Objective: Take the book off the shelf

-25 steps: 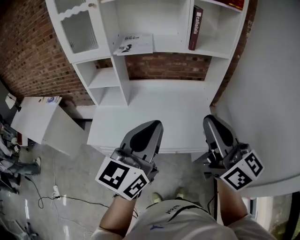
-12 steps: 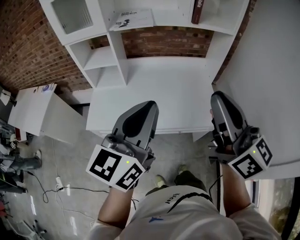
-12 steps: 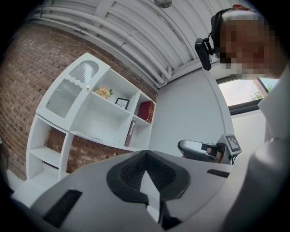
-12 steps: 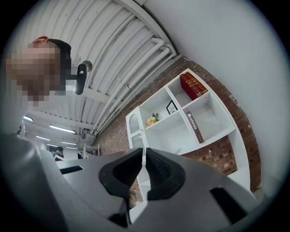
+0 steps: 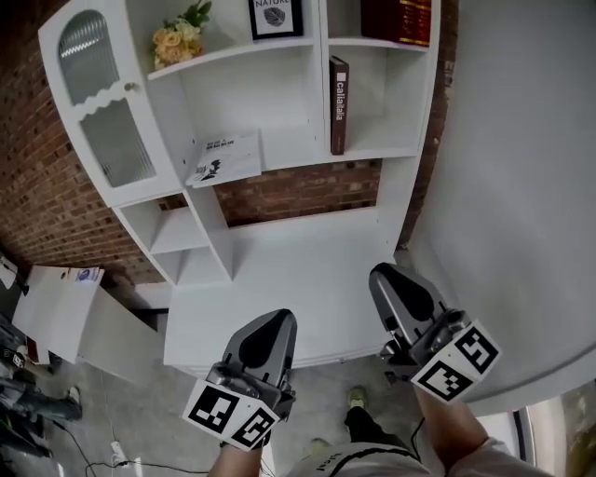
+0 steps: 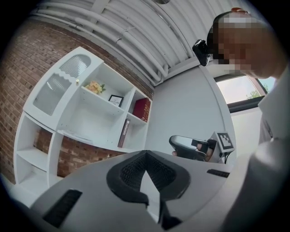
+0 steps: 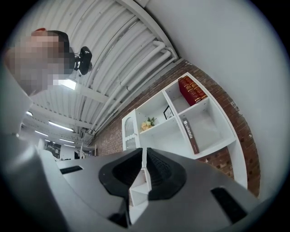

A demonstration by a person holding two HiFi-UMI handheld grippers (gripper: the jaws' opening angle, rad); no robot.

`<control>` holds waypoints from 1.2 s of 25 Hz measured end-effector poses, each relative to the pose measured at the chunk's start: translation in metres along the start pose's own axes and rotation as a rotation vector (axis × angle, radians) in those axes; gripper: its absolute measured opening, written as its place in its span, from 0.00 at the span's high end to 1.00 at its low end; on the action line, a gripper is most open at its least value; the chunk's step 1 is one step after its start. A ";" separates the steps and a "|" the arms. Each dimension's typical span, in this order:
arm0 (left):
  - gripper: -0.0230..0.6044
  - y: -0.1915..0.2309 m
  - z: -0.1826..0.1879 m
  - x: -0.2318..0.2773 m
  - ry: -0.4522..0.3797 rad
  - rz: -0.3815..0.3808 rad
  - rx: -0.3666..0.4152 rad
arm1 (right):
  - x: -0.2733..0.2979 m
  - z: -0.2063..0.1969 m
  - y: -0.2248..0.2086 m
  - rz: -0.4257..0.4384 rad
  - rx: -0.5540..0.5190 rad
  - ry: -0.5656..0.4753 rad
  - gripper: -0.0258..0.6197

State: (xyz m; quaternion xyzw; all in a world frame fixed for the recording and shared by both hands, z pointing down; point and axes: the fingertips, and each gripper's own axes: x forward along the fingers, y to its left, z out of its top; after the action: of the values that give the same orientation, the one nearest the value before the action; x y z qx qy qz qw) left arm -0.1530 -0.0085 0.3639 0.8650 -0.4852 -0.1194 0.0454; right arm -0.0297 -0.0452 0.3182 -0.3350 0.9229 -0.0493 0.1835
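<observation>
A dark maroon book [image 5: 338, 104] stands upright against the divider in the middle right shelf compartment; it also shows as the book [image 6: 123, 133] and the book [image 7: 190, 135] in the gripper views. My left gripper [image 5: 271, 323] is held low in front of the desk's near edge, jaws shut and empty. Over the desk's front right corner my right gripper [image 5: 386, 278] is also shut with nothing in it. Both are well below and short of the book. The left gripper [image 6: 146, 153] and right gripper [image 7: 144, 152] point up toward the shelf.
A white shelf unit stands on a white desk [image 5: 298, 265] against brick. A thin booklet [image 5: 225, 158] lies flat left of the book. Red books [image 5: 400, 19], a framed picture [image 5: 276, 17] and flowers [image 5: 182, 37] sit higher. A glass door [image 5: 102, 121] is left, a white wall [image 5: 521, 186] right.
The head view has tilted up, so the upper shelves and the whole book now show. Both grippers sit lower in the frame and stay shut.
</observation>
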 end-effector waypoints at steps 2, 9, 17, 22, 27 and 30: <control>0.95 -0.002 0.001 0.020 -0.004 -0.012 -0.002 | 0.007 0.007 -0.016 0.000 -0.014 -0.002 0.93; 0.95 0.000 0.019 0.105 -0.043 -0.027 0.042 | 0.044 0.048 -0.085 0.012 -0.095 -0.038 0.92; 0.94 -0.006 0.040 0.200 -0.095 -0.014 0.088 | 0.084 0.115 -0.168 0.032 -0.164 -0.107 0.87; 0.94 -0.003 0.045 0.245 -0.094 0.004 0.119 | 0.107 0.155 -0.209 0.017 -0.195 -0.176 0.81; 0.95 -0.001 0.065 0.282 -0.110 -0.037 0.157 | 0.141 0.177 -0.238 -0.024 -0.265 -0.198 0.78; 0.95 0.006 0.075 0.299 -0.128 -0.075 0.166 | 0.165 0.199 -0.255 -0.090 -0.354 -0.212 0.74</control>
State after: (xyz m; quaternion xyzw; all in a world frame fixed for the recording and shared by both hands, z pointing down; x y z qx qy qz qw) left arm -0.0268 -0.2633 0.2442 0.8740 -0.4626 -0.1353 -0.0622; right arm 0.0805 -0.3405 0.1378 -0.4063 0.8768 0.1410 0.2153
